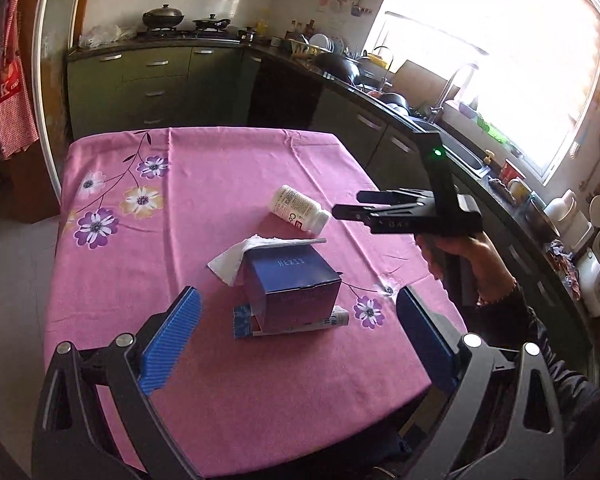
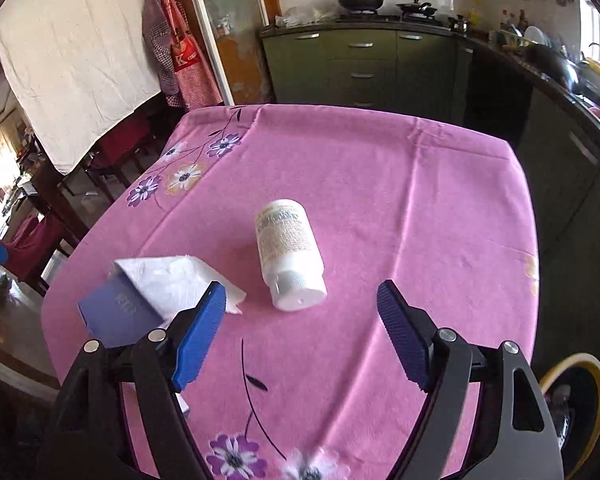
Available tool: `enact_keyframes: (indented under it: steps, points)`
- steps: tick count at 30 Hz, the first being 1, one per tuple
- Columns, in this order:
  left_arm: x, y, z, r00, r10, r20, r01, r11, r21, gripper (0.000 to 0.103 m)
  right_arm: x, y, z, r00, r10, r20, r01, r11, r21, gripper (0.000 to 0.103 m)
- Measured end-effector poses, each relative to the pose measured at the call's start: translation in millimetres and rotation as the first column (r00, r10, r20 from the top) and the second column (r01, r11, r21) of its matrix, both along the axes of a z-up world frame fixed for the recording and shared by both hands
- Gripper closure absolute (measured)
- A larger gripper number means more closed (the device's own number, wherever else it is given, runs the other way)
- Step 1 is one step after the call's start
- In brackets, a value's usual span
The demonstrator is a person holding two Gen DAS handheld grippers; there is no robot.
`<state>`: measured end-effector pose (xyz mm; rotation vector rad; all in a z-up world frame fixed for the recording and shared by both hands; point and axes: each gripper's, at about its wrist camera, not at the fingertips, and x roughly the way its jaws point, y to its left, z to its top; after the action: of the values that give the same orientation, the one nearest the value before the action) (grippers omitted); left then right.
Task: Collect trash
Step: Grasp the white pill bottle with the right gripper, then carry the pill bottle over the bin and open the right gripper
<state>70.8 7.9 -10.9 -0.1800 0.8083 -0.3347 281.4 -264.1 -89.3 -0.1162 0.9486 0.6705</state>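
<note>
Our left gripper (image 1: pixel 298 332) fills the bottom of the left wrist view, its jaws spread wide with nothing pressed between them. Its fingers (image 1: pixel 172 340) are black angular metal links with bright round bolts, faced with blue ribbed rubber pads. Our right gripper (image 2: pixel 302 334) sits low in the right wrist view, built the same way, jaws spread and empty; in the left wrist view it shows at centre right as a black boxy tool with a green light, gripped by a hand (image 1: pixel 460 256) in a dark sleeve.

Between the left pads, in the middle of that view, stands a dark blue cardboard box (image 1: pixel 296 288), cube-shaped, glossy, with pale lettering on top. A crumpled white tissue (image 1: pixel 236 258) drapes over its upper left corner. The box rests on a flat blue patterned packet (image 1: pixel 244 322) and a small white tube (image 1: pixel 338 316) lying along its lower edge.

Just above the right gripper, at the centre of its view, a white plastic bottle (image 2: pixel 290 252) lies on its side, smooth and cylindrical, printed label on the barrel, ridged cap toward us. It is apart from both pads.

Everything lies on a table covered by a pink tablecloth (image 2: pixel 400 200), soft, creased, printed with purple, white and yellow flowers on thin dark stems.
</note>
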Motion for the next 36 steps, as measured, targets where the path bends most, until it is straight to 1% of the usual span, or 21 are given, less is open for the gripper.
enact_keyframes:
  steps: [5,10,13,19,23,24,25,28,31,36]
  points:
    - [-2.2,6.5,-5.2,1.0,0.004,-0.006,-0.004,1.0,-0.018,0.01,37.5,35.3,-15.6,0.995,0.048,-0.088,-0.054,0.997,-0.059,0.027]
    - [-3.7,9.8,-8.7,1.0,0.0,-0.012,0.0,1.0,-0.027,0.01,56.1,57.4,-32.2,0.992,0.05,-0.119,-0.065,0.99,-0.125,0.031]
    - [-3.6,10.2,-11.2,1.0,-0.001,-0.016,0.001,1.0,-0.03,0.01,62.2,66.8,-37.4,0.99,0.062,-0.124,-0.08,0.986,-0.148,0.032]
    - [-4.1,7.7,-14.2,1.0,-0.007,-0.022,0.006,1.0,-0.031,0.01,59.6,79.4,-47.3,0.991,0.069,-0.116,-0.092,0.975,-0.202,0.037]
    - [-3.6,3.6,-13.9,1.0,-0.015,-0.025,0.014,0.999,-0.029,0.01,58.9,81.1,-51.2,0.99,0.074,-0.119,-0.098,0.972,-0.213,0.047]
    - [-3.5,2.6,-13.9,1.0,-0.017,-0.025,0.016,0.999,-0.029,0.01,58.5,81.1,-51.7,0.99,0.073,-0.118,-0.097,0.972,-0.216,0.051]
    - [-3.5,1.6,-13.9,1.0,-0.019,-0.025,0.018,0.999,-0.028,0.01,57.0,78.3,-50.4,0.991,0.071,-0.111,-0.095,0.971,-0.22,0.052]
    - [-3.2,-1.5,-13.1,0.999,-0.025,-0.023,0.024,0.999,-0.024,0.01,55.9,75.8,-49.4,0.993,0.067,-0.101,-0.088,0.972,-0.216,0.053]
    - [-2.4,-2.0,-14.4,0.999,-0.029,-0.024,0.029,0.999,-0.023,0.01,50.4,74.0,-42.8,0.997,0.058,-0.045,-0.067,0.973,-0.221,0.054]
    - [-0.9,-3.7,-16.0,0.999,-0.031,-0.03,0.031,0.999,-0.017,0.01,33.1,66.3,-23.4,0.998,0.043,0.038,-0.034,0.978,-0.204,0.055]
